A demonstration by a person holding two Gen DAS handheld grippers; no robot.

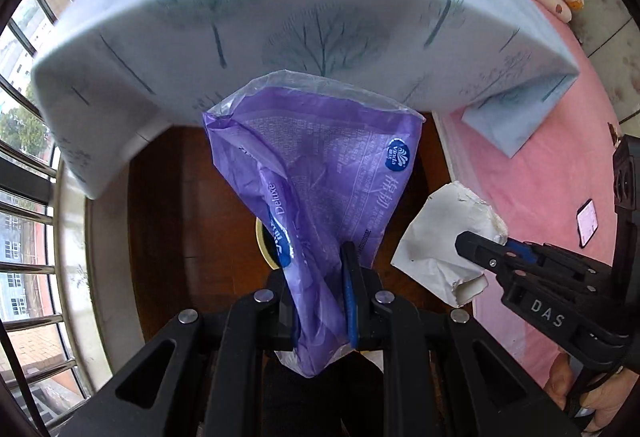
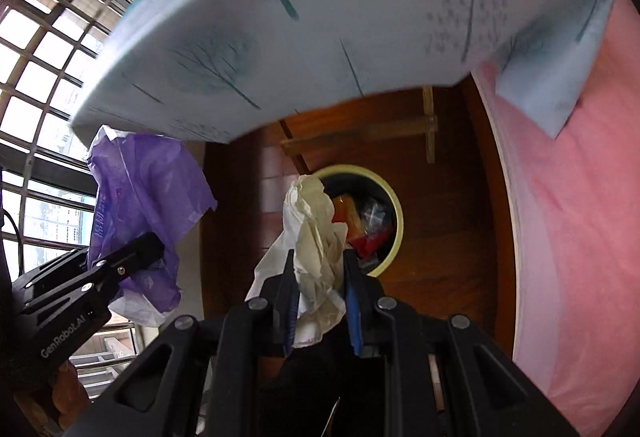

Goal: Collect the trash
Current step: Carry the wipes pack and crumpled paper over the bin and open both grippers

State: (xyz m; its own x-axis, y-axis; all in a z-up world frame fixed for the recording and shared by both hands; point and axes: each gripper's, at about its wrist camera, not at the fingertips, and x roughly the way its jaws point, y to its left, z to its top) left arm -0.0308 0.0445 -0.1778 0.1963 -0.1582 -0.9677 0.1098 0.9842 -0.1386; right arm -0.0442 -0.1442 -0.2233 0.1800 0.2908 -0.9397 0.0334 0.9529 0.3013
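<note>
Above a dark wooden floor beside a pink-sheeted bed, the left tool is clamped on a crumpled purple plastic tissue wrapper, while the right tool grips a wad of crumpled white paper tissue. Both pieces of trash hang in the air, clear of the floor. Below and ahead of the right tool stands a round bin with a pale yellow rim, already holding red and clear wrappers; it sits on the floor near the bed's edge, under a pale blue quilt with a tree print. The likely next step is the drop, and the risk lies there: the light wrapper, wide and slack, could drift or catch the rim if let go off-centre, and the left tool appears to sit further from the bin's mouth than the right.
</note>
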